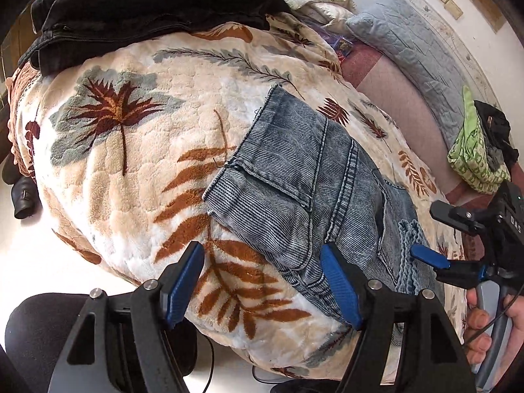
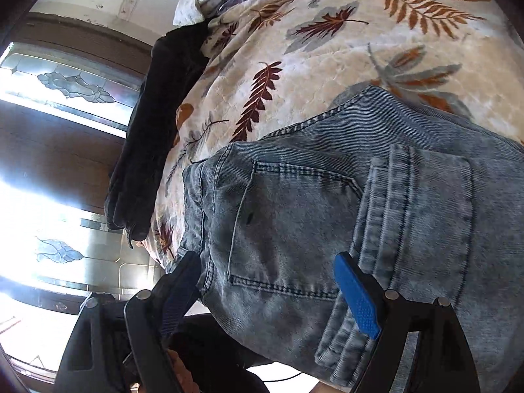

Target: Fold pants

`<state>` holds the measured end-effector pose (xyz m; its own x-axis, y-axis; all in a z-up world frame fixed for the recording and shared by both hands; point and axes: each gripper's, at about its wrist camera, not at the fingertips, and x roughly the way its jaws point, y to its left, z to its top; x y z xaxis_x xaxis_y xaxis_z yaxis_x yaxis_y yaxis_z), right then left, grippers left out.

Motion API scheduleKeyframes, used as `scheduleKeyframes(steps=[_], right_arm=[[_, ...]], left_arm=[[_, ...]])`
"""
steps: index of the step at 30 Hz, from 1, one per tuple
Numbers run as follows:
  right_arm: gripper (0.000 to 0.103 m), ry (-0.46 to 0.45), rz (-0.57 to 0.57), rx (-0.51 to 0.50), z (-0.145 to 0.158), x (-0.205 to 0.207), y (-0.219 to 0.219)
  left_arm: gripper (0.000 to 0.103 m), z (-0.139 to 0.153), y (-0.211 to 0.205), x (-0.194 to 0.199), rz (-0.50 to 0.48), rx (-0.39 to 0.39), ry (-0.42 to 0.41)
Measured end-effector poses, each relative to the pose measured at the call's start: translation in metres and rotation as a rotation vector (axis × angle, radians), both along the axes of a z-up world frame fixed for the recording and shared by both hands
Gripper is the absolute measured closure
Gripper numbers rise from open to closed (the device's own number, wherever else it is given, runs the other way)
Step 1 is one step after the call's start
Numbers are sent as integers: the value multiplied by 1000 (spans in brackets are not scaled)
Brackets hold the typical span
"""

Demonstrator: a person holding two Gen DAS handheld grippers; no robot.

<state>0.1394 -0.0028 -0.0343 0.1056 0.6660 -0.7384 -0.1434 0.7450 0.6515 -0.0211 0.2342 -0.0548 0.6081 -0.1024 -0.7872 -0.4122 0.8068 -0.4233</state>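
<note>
A leaf-patterned blanket (image 1: 131, 170) fills the frame, the folded blue jeans (image 1: 314, 190) lie on it right of center, dark clothes (image 1: 147, 9) sit upper left, and the left tool (image 1: 265, 281) and right tool (image 2: 271, 291) are both spread, pinching nothing.

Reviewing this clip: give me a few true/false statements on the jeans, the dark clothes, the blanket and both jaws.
1. The blue jeans lie folded on the leaf-print blanket. True.
2. The left gripper is clamped on the jeans. False: its jaws stand open, holding nothing.
3. A pile of black clothes sits at the blanket's far edge. True.
4. The right gripper holds a black garment. False: its jaws stand open over the jeans' back pocket.
</note>
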Motion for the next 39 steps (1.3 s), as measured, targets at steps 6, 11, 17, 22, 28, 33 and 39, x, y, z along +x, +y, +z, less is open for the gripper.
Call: scheduleKeyframes(steps=[6, 11, 17, 22, 28, 33, 39], right_arm=[[11, 83, -38, -60, -39, 30, 19], [4, 63, 6, -84, -15, 27, 32], [4, 82, -63, -58, -17, 42, 25], [0, 111, -55, -70, -28, 45, 29], [0, 100, -38, -34, -28, 38, 25], [0, 90, -39, -13, -30, 37, 21], [0, 66, -29, -20, -29, 35, 24]], left_arm=[[29, -4, 5, 3, -3, -27, 5], [29, -3, 16, -3, 12, -94, -20], [29, -4, 35, -12, 72, -235, -87], [29, -5, 35, -2, 46, -288, -99], [29, -17, 38, 6, 91, -373, -76], [29, -20, 42, 13, 105, -401, -92], [58, -18, 39, 23, 122, -343, -82]])
